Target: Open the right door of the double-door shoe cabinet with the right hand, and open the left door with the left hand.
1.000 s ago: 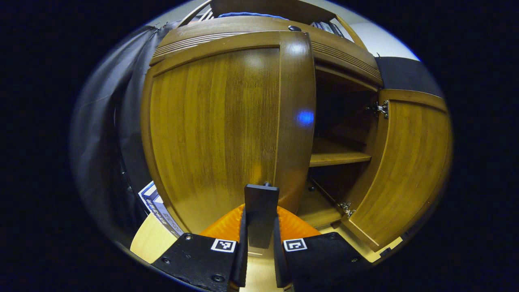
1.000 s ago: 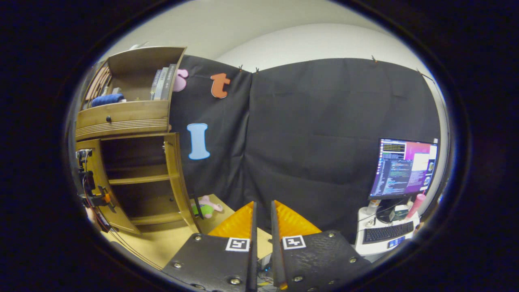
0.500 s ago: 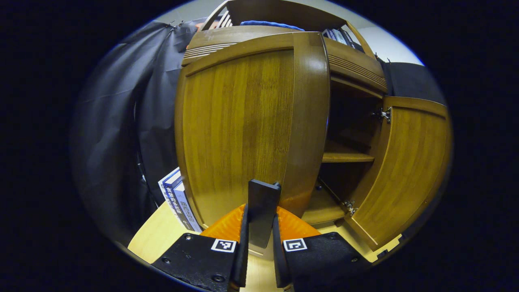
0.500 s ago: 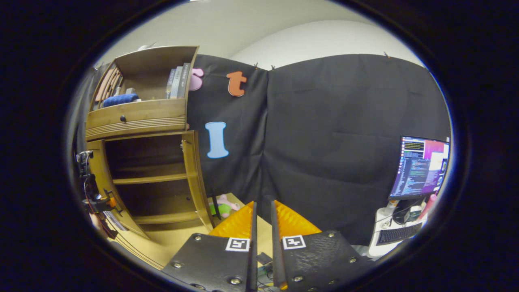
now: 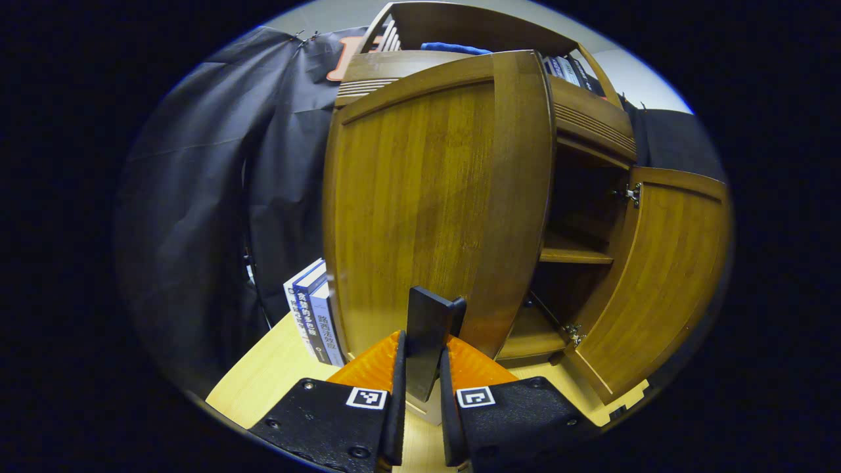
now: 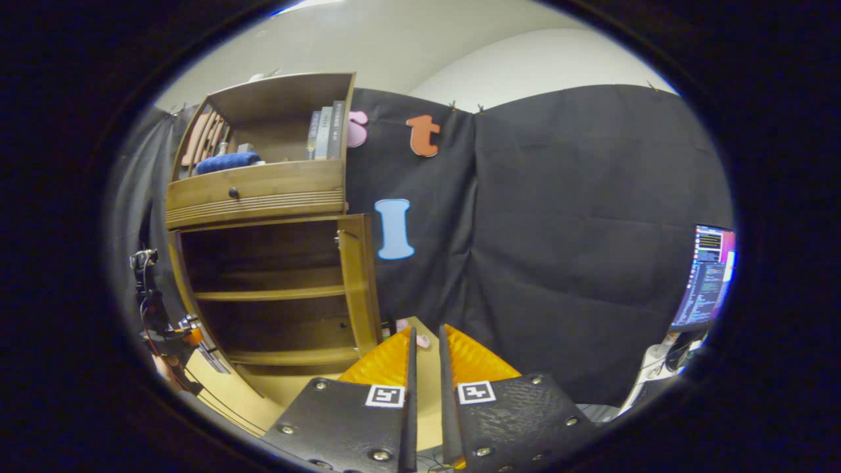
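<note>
In the left gripper view the brown wooden shoe cabinet's left door [image 5: 407, 197] stands swung out towards me. Its dark flat handle [image 5: 426, 315] sits between the fingers of my left gripper [image 5: 420, 338], which is shut on it. The right door [image 5: 663, 276] hangs wide open, baring a shelf [image 5: 571, 253] in the dark inside. In the right gripper view the cabinet [image 6: 263, 282] is far off at the left, its right door [image 6: 361, 282] edge-on. My right gripper [image 6: 425, 335] is shut on nothing, well away from the cabinet. The left gripper [image 6: 174, 328] shows small at the cabinet's left side.
Several books [image 5: 312, 315] lean against the cabinet's left side on the light wooden floor [image 5: 263, 374]. Above the doors are a drawer [image 6: 256, 190] and an open shelf with books and a blue cloth. A lit monitor [image 6: 706, 276] stands far right.
The left door has swung further open with my left gripper on its handle, uncovering the books beside the cabinet. The right gripper view has turned, so the cabinet sits more to the right.
</note>
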